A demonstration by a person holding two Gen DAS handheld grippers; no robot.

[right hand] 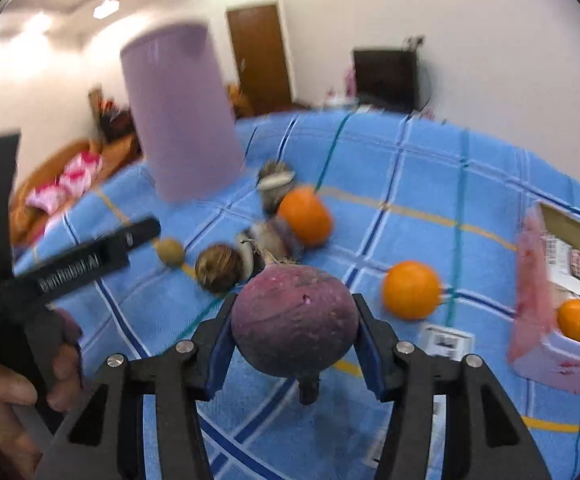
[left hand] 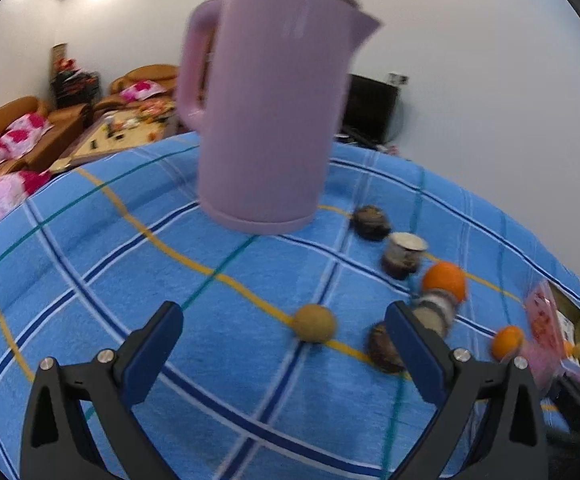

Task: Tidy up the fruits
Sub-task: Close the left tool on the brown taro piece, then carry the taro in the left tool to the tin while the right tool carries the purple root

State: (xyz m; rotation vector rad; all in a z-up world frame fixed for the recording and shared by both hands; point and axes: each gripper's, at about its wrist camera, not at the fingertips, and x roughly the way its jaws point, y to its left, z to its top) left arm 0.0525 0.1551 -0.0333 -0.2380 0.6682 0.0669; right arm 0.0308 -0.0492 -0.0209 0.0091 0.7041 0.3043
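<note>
My right gripper [right hand: 295,302] is shut on a dark purple round fruit [right hand: 294,328], both blue pads pressing its sides just above the blue checked cloth [right hand: 410,168]. Beyond it lie two oranges [right hand: 305,216] [right hand: 411,290], a small tan fruit [right hand: 171,252], a brown round fruit [right hand: 218,268] and cut brown-and-white pieces [right hand: 274,184]. A third orange [right hand: 575,319] sits inside the pink box [right hand: 530,292] at the right. My left gripper [left hand: 283,310] stands open over the cloth with nothing between its fingers; the tan fruit [left hand: 314,323] lies just ahead of it.
A tall pink kettle [left hand: 274,112] stands on the cloth behind the fruit. In the left wrist view, oranges [left hand: 444,280] [left hand: 507,342] and brown pieces [left hand: 371,222] lie to the right. A hand [right hand: 18,380] holds the left gripper's handle. Sofas and a low table stand beyond.
</note>
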